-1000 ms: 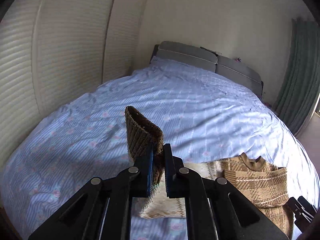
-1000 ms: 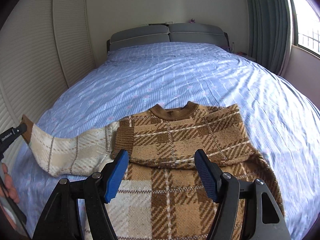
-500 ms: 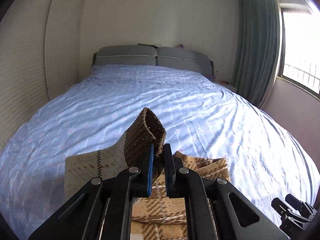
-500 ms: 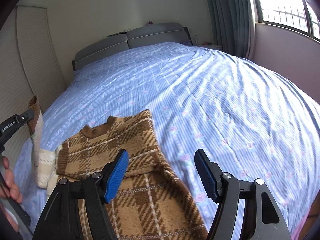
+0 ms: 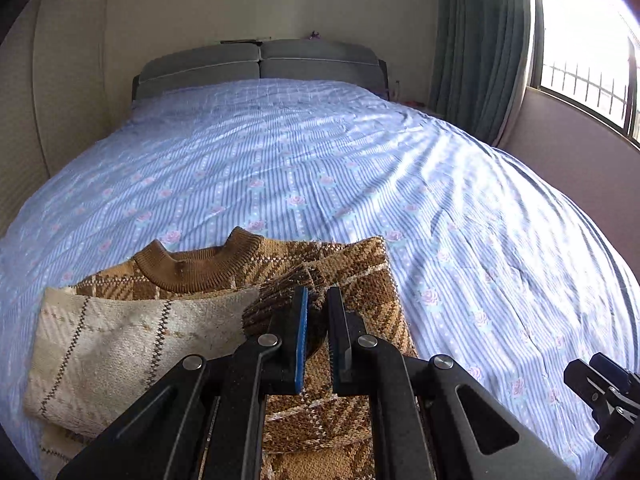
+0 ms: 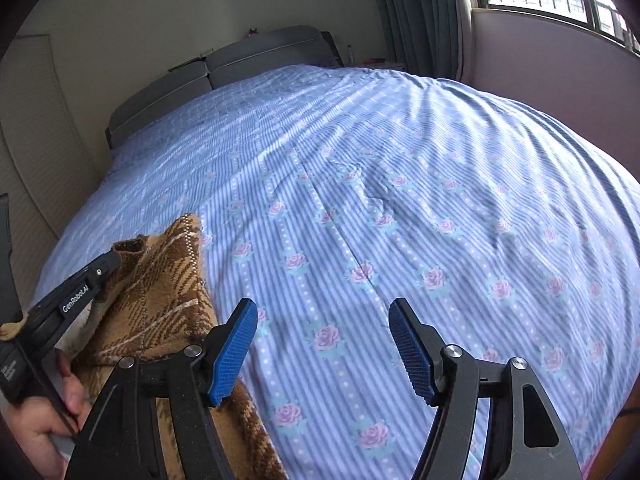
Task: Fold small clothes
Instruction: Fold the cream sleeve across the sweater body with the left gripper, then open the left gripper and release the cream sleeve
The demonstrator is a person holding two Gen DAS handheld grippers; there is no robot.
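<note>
A small brown plaid sweater (image 5: 352,276) lies on the blue striped bed sheet (image 5: 320,168) near the front edge. Its cream left sleeve (image 5: 132,340) is folded across the chest, below the brown collar (image 5: 192,268). My left gripper (image 5: 318,312) is shut on the sleeve's brown cuff (image 5: 276,300), low over the sweater's right side. In the right wrist view the sweater (image 6: 160,304) is at the left, with the left gripper (image 6: 100,272) on it. My right gripper (image 6: 320,344) is open and empty above bare sheet, to the right of the sweater.
A grey headboard (image 5: 260,64) stands at the far end of the bed. A wardrobe wall (image 5: 52,92) runs along the left. Green curtains (image 5: 480,48) and a window (image 5: 588,60) are on the right. The sheet (image 6: 400,184) stretches wide beyond the sweater.
My left gripper has carried the cuff rightward and down, laying the cream sleeve across the sweater's chest. My right gripper has swung to the right, off the sweater, and stayed open.
</note>
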